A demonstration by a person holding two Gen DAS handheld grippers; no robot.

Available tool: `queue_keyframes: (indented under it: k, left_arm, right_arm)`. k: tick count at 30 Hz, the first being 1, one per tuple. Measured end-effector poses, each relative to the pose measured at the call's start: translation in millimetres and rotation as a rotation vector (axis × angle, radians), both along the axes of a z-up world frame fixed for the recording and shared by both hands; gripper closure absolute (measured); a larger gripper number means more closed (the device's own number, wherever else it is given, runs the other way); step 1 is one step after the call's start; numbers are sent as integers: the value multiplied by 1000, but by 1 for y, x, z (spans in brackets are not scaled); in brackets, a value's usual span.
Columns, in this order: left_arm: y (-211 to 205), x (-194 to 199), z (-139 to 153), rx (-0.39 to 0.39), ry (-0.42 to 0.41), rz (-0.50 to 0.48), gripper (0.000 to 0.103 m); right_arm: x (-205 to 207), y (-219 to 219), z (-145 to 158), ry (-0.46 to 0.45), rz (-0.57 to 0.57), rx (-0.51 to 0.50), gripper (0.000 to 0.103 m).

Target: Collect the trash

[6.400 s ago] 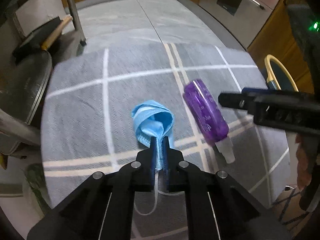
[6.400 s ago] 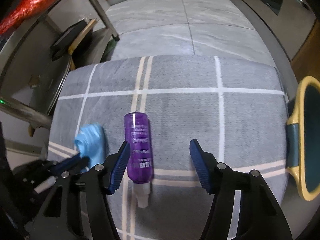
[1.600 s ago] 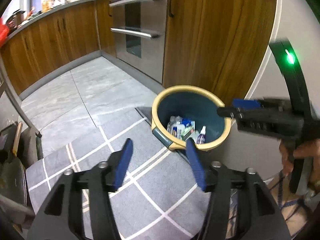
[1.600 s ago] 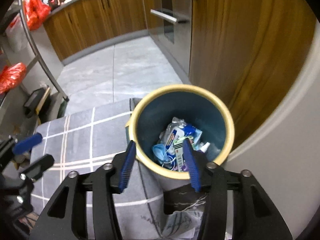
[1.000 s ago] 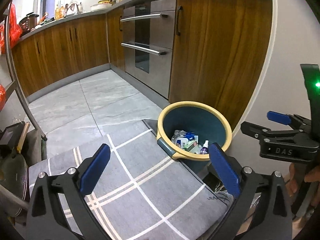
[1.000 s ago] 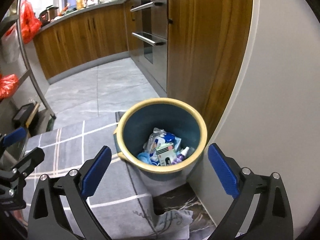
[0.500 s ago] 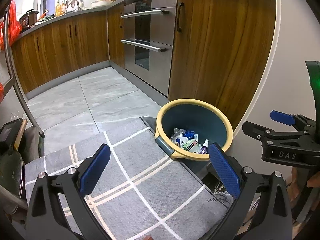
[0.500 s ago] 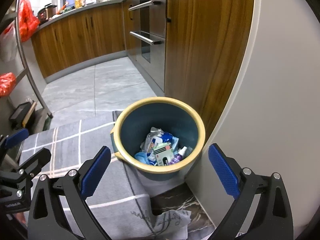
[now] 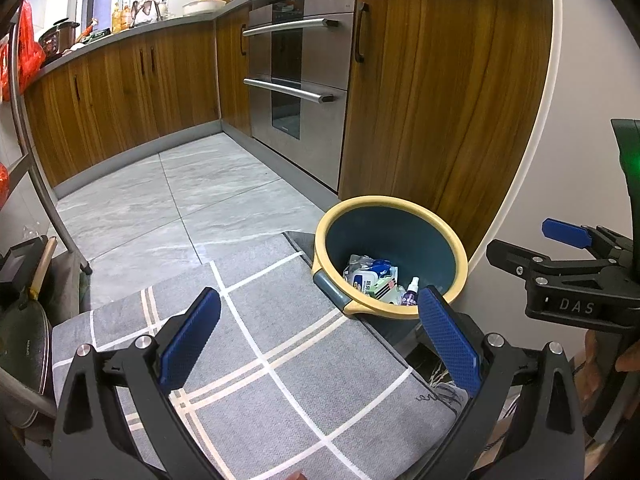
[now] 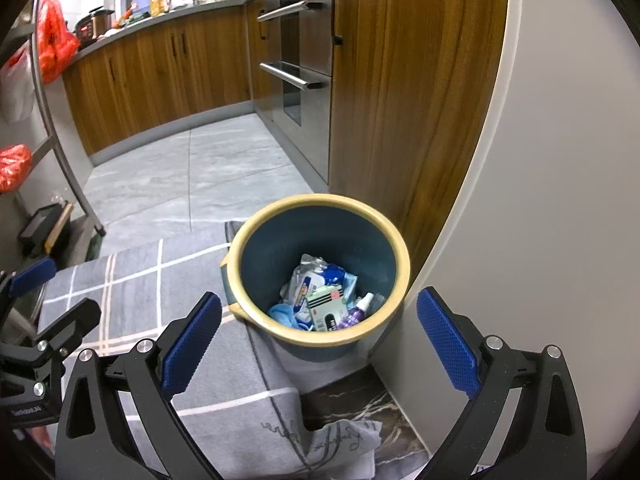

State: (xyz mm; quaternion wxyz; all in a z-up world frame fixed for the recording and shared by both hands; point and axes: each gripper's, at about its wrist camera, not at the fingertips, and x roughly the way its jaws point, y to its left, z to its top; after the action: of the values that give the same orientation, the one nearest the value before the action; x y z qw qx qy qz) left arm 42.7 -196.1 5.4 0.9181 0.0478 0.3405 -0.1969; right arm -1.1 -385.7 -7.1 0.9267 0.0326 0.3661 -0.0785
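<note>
A dark blue bin with a yellow rim (image 9: 436, 220) (image 10: 396, 248) stands on the floor by a wooden cabinet. Inside it lie a purple spray bottle (image 9: 410, 295) (image 10: 354, 314), a blue face mask (image 10: 286, 316) and several wrappers (image 10: 316, 280). My left gripper (image 9: 320, 336) is open and empty, held above the grey checked mat (image 9: 280, 360), short of the bin. My right gripper (image 10: 320, 336) is open and empty too, hovering just in front of the bin; it also shows at the right edge of the left wrist view (image 9: 560, 248).
Wooden kitchen cabinets (image 9: 140, 92) and a steel oven (image 9: 296, 92) line the back. A metal rack leg (image 9: 44, 196) with a pan (image 9: 20, 340) stands at the left. Red bags (image 10: 52, 40) hang on the rack. A white wall (image 10: 540, 200) rises right of the bin.
Both grippers let go of the mask and the bottle, which now lie in the bin. Over the last second both have opened wide and drawn slightly back.
</note>
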Motion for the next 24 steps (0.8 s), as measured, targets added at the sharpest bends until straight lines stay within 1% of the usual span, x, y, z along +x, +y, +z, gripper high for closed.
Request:
queue_keyframes:
  k: [17,24]
  left_arm:
    - [3,-1,0,16,6,15,6]
    - [2,-1,-1,37,11,29,6]
  right_arm:
    - [-1,0,-1,2,1,-5,6]
    - [0,-1,-1,2,4,-6,6]
